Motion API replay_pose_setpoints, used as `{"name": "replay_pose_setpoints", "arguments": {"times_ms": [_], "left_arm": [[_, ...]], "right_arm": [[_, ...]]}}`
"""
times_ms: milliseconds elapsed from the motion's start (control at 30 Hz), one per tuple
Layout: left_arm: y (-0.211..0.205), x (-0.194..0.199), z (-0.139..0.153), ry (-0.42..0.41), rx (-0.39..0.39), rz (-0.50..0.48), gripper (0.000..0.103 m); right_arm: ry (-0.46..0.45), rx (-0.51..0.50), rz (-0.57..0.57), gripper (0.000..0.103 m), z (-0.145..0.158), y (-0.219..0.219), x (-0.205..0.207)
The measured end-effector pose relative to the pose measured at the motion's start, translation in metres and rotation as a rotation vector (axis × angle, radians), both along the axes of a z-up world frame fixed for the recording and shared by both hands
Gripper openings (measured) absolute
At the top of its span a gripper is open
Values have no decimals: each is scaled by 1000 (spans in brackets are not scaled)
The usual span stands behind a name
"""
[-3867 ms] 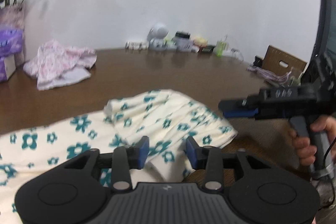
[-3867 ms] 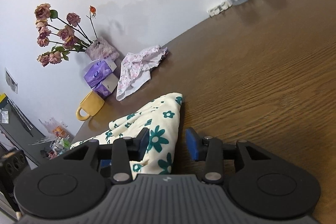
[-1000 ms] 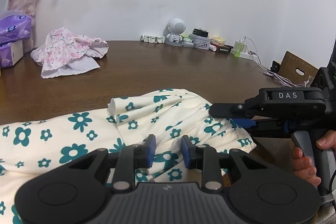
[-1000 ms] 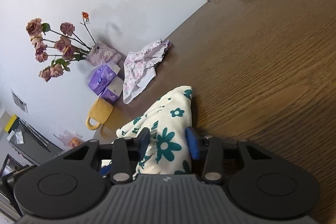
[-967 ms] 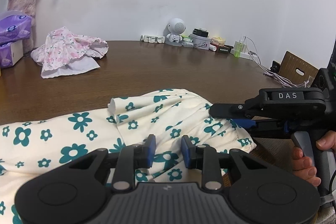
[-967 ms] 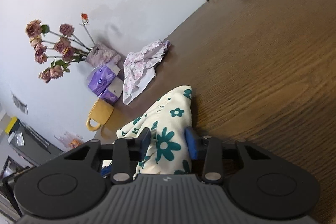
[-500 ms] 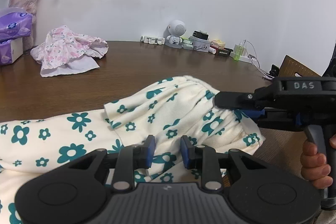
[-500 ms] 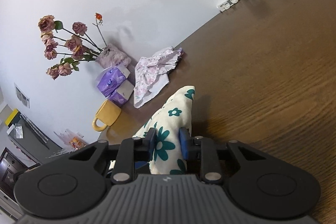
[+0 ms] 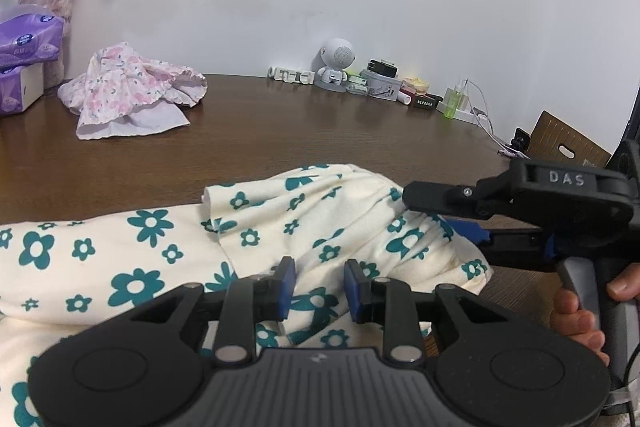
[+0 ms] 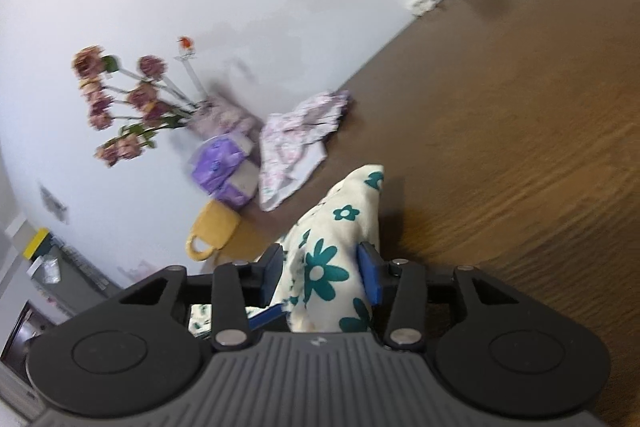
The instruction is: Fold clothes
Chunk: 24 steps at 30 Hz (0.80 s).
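The cream garment with teal flowers [image 9: 320,219] lies along the near edge of the surface [image 9: 280,131], its right end bunched and raised. This looks like a fold in mid-carry; the next move calls for both ends travelling together, then laying flat. The right tongs [image 10: 322,273] have fabric between their pads, which stand fairly wide; whether they truly pinch it, I cannot tell. The left tongs [image 9: 319,285] are narrowly parted over the cloth; their grip is unclear too.

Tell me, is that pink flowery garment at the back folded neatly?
No, the pink floral garment lies in a crumpled heap on the brown table, near the purple tissue packs.
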<state>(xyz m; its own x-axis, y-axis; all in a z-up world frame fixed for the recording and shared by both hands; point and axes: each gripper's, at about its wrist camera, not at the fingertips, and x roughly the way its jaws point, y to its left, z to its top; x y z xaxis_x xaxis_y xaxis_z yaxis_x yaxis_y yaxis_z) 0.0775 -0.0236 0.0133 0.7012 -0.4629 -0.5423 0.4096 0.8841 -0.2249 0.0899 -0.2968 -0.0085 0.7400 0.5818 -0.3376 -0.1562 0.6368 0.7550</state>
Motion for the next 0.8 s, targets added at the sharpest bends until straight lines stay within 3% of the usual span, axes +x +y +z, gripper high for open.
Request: {"name": "replay_pose_setpoints", "arguments": {"times_ms": [567,800], "left_arm": [[0,0,-1,12,-32,46,25],[7,6,-2,56,-96,67,25]], "right_arm": [[-13,-78,-66,40,-11,4,-12],[-9,-102,-79,35,-12,9,-16]]}}
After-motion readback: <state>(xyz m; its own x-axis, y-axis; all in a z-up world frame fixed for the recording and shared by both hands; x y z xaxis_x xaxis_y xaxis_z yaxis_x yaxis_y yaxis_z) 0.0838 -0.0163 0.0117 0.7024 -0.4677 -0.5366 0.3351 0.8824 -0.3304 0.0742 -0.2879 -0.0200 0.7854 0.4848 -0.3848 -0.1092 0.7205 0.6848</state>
